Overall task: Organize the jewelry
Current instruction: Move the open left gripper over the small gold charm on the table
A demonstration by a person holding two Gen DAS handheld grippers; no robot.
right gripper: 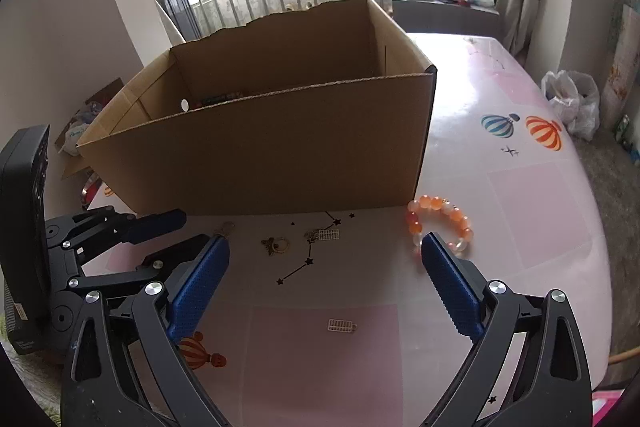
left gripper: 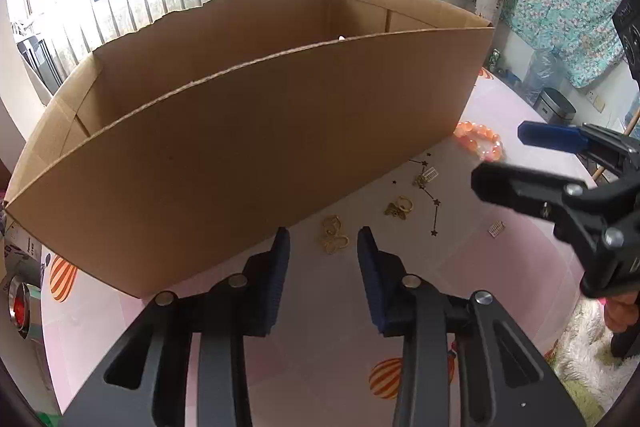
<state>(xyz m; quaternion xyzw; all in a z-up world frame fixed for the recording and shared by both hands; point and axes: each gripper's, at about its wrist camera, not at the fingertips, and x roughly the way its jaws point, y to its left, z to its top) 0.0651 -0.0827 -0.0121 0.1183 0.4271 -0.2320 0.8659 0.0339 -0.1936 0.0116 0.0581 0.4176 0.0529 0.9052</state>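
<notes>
The gold chain (left gripper: 334,237) lay at twelve o'clock, just beyond the left gripper (left gripper: 323,241), whose fingers stood apart, empty. The right gripper (right gripper: 325,259) was spread wider, farther off.

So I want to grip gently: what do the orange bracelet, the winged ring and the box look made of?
Orange bracelet: glossy translucent beads, glass or stone by their shine.
Winged ring: yellow metal, dull gold gleam; plating or solid, cannot tell.
Box: plain brown corrugated cardboard, matte, fluted along its cut rim.
</notes>
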